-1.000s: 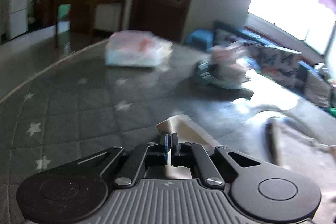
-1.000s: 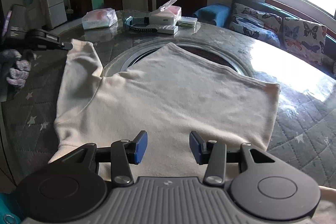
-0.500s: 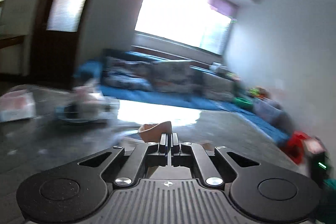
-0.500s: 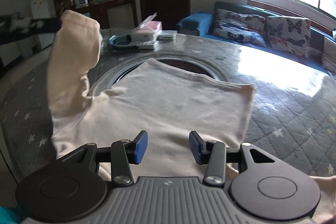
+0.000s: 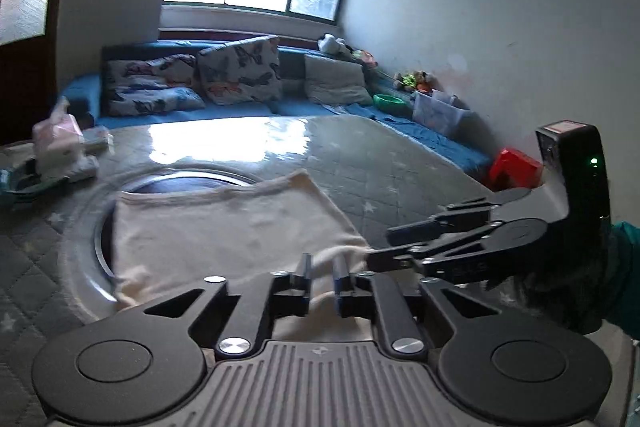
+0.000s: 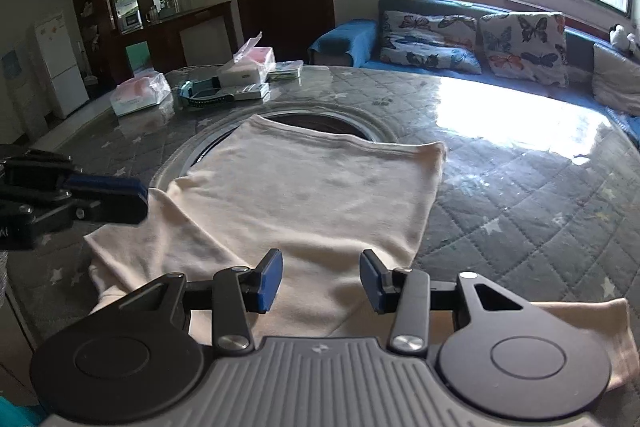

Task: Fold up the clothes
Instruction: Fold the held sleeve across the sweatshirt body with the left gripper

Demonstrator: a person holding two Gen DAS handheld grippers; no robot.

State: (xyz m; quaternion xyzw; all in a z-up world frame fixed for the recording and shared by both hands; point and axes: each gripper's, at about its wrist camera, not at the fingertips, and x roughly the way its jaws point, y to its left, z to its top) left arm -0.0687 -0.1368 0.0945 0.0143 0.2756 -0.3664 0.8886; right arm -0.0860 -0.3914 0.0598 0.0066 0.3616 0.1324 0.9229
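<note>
Through the left wrist camera I see my left gripper (image 5: 321, 277) with its fingers slightly parted, nothing between them, hovering over the near edge of the cream shirt (image 5: 224, 227). The shirt lies flat on the quilted desk (image 5: 380, 163) ahead of the fingers. To the right of them, my right gripper (image 5: 400, 243) reaches in at the shirt's corner.

Through the right wrist camera, my right gripper (image 6: 320, 281) has its fingers spread wide and empty above the shirt (image 6: 320, 187), whose folded sleeve (image 6: 184, 239) lies left of the fingers. The left gripper (image 6: 120, 197) sits at the sleeve's far end.
</note>
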